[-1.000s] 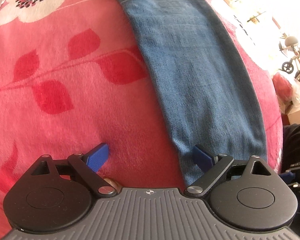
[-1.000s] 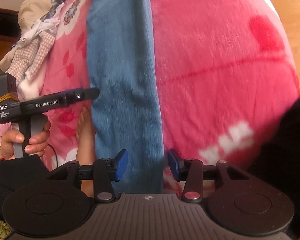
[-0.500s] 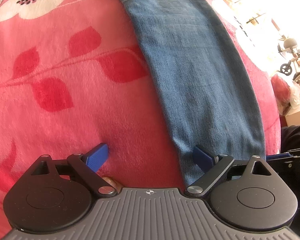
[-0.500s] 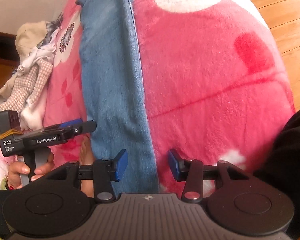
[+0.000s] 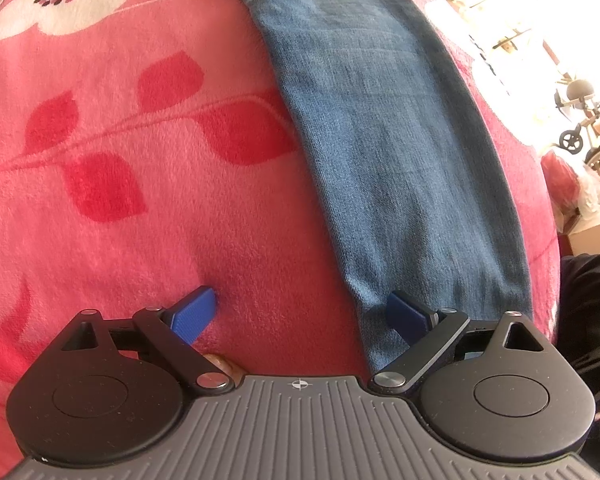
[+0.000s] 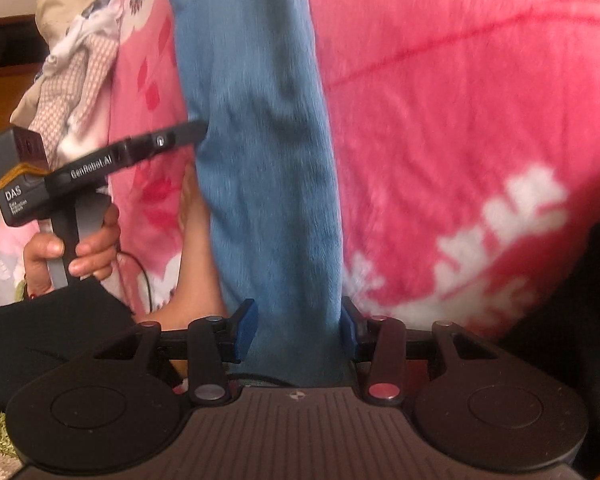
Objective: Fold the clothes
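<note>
Gripping: right gripper jaws closing, jeans end between them, pads not clearly pressing.
Left gripper: jaws wide, straddling the jeans' left edge.
Jeans: flat on pink blanket.
Next: pinch both corners, lift, fold lengthwise.

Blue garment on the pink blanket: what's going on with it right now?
A person is folding a long blue garment laid out on a pink floral blanket. The right gripper straddles the near end, jaws closing around the cloth. The left gripper is open at the near left edge, gripping nothing. More clothes are piled further back.
</note>
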{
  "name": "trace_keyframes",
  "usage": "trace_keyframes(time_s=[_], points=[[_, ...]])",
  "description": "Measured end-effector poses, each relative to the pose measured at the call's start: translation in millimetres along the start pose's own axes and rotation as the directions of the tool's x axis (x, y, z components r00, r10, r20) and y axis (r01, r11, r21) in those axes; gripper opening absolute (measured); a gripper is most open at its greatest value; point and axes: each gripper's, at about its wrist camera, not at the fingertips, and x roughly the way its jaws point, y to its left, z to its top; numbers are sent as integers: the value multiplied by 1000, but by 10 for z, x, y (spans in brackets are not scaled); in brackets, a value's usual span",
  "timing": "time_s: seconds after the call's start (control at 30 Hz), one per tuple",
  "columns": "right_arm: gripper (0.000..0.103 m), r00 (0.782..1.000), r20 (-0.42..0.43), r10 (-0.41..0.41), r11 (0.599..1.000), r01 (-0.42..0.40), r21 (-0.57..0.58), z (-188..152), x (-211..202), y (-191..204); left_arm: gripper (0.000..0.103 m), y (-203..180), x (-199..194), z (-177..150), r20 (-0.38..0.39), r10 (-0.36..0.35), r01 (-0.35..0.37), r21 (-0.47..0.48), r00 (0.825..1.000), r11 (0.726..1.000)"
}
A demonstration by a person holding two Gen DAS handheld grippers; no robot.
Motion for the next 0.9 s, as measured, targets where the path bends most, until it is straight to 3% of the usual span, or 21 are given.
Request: trace_keyframes(time_s=[0.37, 0.47, 0.5, 0.53, 0.8, 0.9], points=[[35, 989, -143, 44, 999, -45, -7, -65, 260, 0, 94, 84, 7, 14, -1, -6, 6, -3, 1000, 1000], [24, 987, -152, 46, 999, -49, -11, -72, 310, 13, 94, 121, 7, 12, 0, -9, 9, -5, 1000, 1000], [14, 990, -136, 47, 999, -50, -21, -86, 312, 24, 94, 136, 6, 9, 1, -11, 11, -7, 1000, 1000], [10, 991, -123, 48, 998, -53, -35, -101, 308, 39, 94, 152, 3, 9, 2, -14, 14, -8, 1000, 1000], [7, 995, 19, 99, 979, -94, -180, -108, 84, 267, 94, 392, -61, 68, 24, -72, 74, -95, 997, 993], [7, 990, 75, 118, 968, -98, -231, -18, -8, 371, 94, 525, -146, 111, 65, -72, 80, -129, 995, 988]])
